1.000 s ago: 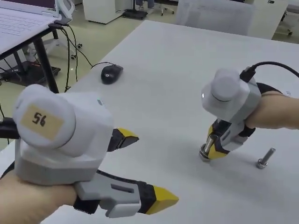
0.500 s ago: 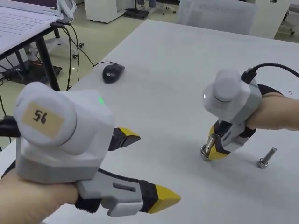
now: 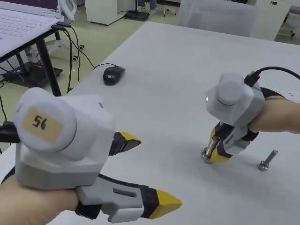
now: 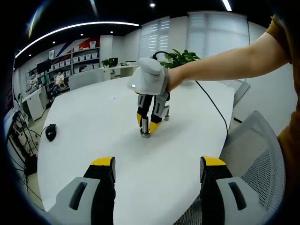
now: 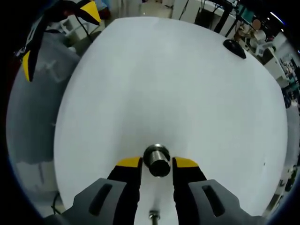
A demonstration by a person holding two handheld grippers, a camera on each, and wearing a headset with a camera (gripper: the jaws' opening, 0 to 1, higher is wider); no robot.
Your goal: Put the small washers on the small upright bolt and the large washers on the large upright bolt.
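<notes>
The large bolt stands upright on the white table, with a ring-like stack at its foot. My right gripper points down over it. Its yellow fingertips sit close on either side of the large bolt, drawn in against it. Whether a washer lies between them is hidden. The small bolt stands a short way to the right, leaning a little. My left gripper hovers open over the near left of the table with nothing in it. From the left gripper I see the right gripper on the large bolt.
A black mouse lies at the table's left edge, its cable running off the side. A laptop sits on a stand beyond that edge. A mesh chair stands by the table near the person's arm.
</notes>
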